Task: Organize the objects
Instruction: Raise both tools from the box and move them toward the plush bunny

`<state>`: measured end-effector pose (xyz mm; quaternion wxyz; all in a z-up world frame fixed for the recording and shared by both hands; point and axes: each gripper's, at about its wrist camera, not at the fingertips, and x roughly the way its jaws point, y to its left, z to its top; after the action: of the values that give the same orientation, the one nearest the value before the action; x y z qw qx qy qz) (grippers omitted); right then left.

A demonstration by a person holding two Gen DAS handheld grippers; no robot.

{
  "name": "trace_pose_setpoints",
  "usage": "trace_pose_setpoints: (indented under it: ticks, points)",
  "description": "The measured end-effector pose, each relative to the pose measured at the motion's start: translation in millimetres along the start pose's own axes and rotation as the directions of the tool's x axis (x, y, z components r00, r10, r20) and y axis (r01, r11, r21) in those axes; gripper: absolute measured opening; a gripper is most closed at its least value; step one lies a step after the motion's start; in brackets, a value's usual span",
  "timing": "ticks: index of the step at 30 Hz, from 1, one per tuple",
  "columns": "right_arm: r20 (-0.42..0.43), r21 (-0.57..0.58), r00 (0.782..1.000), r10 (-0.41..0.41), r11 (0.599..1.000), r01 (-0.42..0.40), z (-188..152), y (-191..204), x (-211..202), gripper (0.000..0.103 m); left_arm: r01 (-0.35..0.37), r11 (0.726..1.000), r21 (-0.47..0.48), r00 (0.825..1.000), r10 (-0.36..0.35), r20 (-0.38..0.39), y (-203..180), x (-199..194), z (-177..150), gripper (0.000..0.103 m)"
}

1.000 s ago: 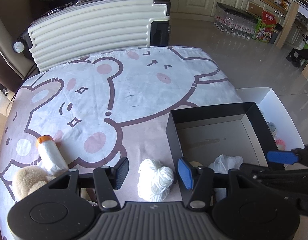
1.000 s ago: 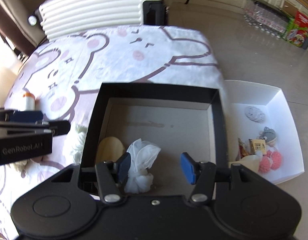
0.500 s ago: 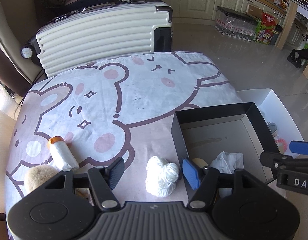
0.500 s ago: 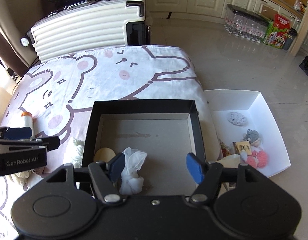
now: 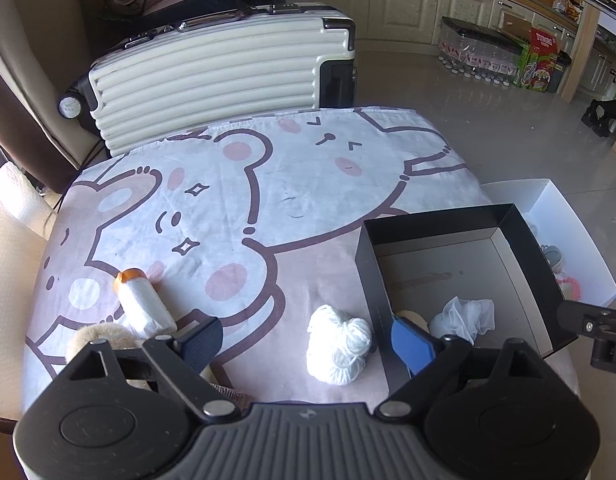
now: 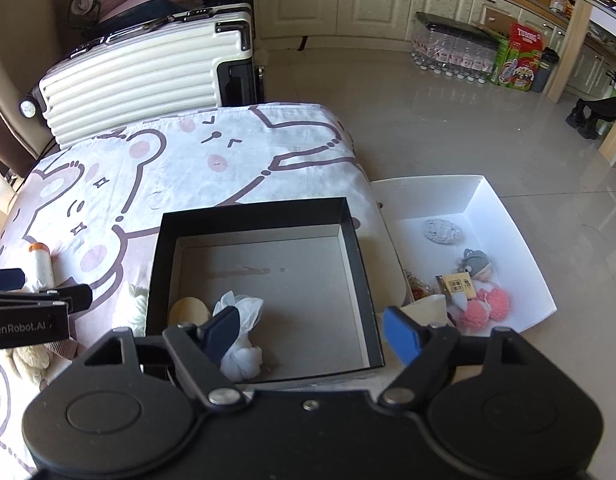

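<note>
In the lower half of the left wrist view, the left claw (image 5: 306,340) stands apart, its jaws having just been opening; the white yarn ball (image 5: 339,345) lies on the bear-print cloth (image 5: 244,184) between the open fingers, which do not press on it, just left of the black box (image 5: 523,240). We see more of the cloth and the cream suitcase (image 5: 224,80) than a second ago, so we judge the claw is backing off. The orange-capped roll (image 5: 144,304) and a tan plush (image 5: 100,338) wait at lower left.

In the right wrist view, the right claw (image 6: 311,330) is likewise apart and empty, jaws just widened. The white crumpled bag (image 6: 242,332) sits free on the box floor beside a tan disc (image 6: 190,310); it lies released inside, so that item seems stowed. The white tray (image 6: 503,216) at right holds small toys. Next, we would expect the yarn to go in.
</note>
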<state>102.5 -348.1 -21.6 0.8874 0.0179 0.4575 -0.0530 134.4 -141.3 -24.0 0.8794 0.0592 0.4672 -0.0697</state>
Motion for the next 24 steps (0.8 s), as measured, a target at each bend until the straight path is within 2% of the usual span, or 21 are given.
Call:
trace_pose_setpoints:
  ticks: [3,5,9,24]
  points:
    - [0.008,-0.003,1.0,-0.014,1.0,0.014,-0.9,0.6,-2.0,0.089,-0.007,1.0,0.0,1.0,0.007,0.005,1.0,-2.5,-1.8,0.098]
    - [0.015,0.0,1.0,-0.022,1.0,0.022,-1.6,0.0,-3.2,0.097,-0.011,1.0,0.001,1.0,0.011,0.007,1.7,-4.2,-2.7,0.1]
    - [0.039,0.017,0.998,-0.04,0.999,0.04,-3.2,-2.3,-6.6,0.103,-0.014,1.0,0.007,1.0,0.014,0.007,2.5,-6.1,-4.4,0.102]
    - [0.042,0.008,0.997,-0.061,0.998,0.061,-5.6,-3.6,-5.2,0.103,-0.018,1.0,-0.002,1.0,0.018,-0.001,4.4,-5.1,-6.6,0.103]
